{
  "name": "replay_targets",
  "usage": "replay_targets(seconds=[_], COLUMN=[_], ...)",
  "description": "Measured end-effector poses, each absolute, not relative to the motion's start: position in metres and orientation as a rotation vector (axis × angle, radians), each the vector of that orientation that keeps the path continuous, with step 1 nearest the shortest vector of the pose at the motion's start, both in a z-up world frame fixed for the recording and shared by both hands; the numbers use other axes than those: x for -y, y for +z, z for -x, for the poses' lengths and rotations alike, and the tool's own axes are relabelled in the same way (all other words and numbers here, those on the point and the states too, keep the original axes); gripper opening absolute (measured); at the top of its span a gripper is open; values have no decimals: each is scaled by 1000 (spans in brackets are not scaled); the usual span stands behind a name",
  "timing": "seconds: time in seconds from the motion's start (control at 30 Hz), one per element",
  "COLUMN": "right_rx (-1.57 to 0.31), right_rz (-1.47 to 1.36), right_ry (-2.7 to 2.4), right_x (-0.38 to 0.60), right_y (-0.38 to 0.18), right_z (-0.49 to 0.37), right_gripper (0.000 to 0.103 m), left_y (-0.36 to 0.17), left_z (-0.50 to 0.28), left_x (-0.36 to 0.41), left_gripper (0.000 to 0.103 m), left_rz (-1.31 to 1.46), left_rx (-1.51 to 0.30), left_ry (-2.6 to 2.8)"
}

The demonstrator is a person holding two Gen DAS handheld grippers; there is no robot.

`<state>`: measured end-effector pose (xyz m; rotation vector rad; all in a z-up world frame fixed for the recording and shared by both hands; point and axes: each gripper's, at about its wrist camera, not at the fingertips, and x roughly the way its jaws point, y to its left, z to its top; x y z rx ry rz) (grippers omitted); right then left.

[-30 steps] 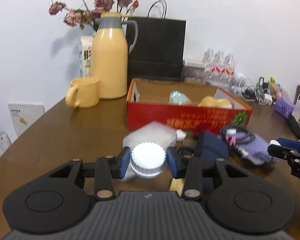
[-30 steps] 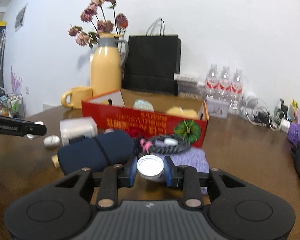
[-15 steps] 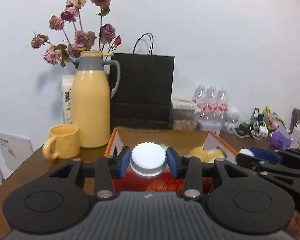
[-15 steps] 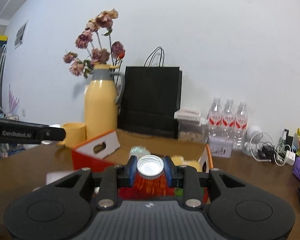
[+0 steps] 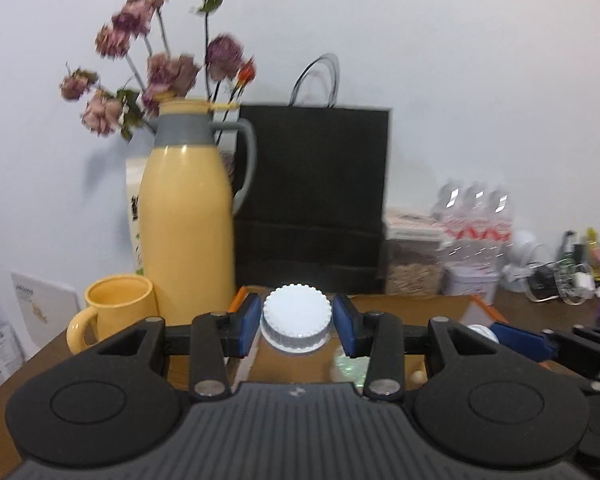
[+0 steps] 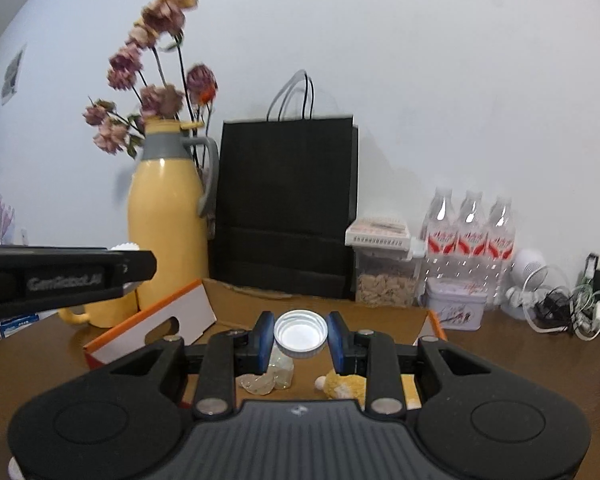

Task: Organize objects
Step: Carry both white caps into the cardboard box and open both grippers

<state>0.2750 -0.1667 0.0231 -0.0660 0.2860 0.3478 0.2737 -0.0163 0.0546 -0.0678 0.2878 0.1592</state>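
Note:
My left gripper point(image 5: 297, 322) is shut on a white ribbed bottle cap point(image 5: 297, 316), held over the near end of an open orange cardboard box point(image 5: 482, 306). My right gripper point(image 6: 300, 338) is shut on a small silver-rimmed cap point(image 6: 300, 333), hanging above the same box point(image 6: 152, 328), whose white flap stands open at the left. Inside the box lie a crumpled clear wrapper point(image 6: 266, 380) and a yellow plush toy point(image 6: 342, 386). The left gripper's black arm point(image 6: 60, 278) crosses the left of the right wrist view. The right gripper's blue fingertip point(image 5: 520, 340) shows at the right of the left wrist view.
Behind the box stand a yellow thermos jug point(image 5: 186, 220) with dried roses point(image 5: 168, 64), a yellow mug point(image 5: 116, 312), a black paper bag point(image 5: 312, 200), a cereal container point(image 6: 384, 268), three water bottles point(image 6: 470, 232), a small tin point(image 6: 456, 306) and tangled cables point(image 6: 560, 308) along the white wall.
Both grippers have moved forward and up with their caps, from above the clutter in front of the box to over the box's inside. Thermos and bag now loom closer.

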Motion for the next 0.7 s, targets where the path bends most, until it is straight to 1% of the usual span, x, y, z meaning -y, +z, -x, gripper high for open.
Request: replay_targets(seconds=[0.17, 0.33, 0.53, 0.6, 0.63, 0.67, 0.7], right_rx=[-353, -413, -463, -476, -477, -481, -481], right_rz=[66, 91, 113, 112, 110, 111, 111], right_ry=[342, 330, 329, 326, 323, 318, 316], right_x=[159, 154, 149, 150, 150, 150, 151], right_y=[9, -5, -12, -13, -13, -14, -14], right_z=[-302, -310, -312, -312, -311, -311, -311], right_gripper=[27, 27, 28, 28, 31, 45, 55], left_y=[39, 26, 23, 24, 24, 25, 25], left_z=[-302, -308, -308, -307, -306, -305, -304], left_x=[6, 3, 5, 6, 6, 7, 8], left_gripper=[41, 41, 42, 55, 68, 81, 87], left_rz=[89, 85, 74, 74, 74, 72, 70], left_rx=[-361, -411, -431, -428, -423, -417, -411], left_ry=[176, 167, 157, 149, 143, 137, 132])
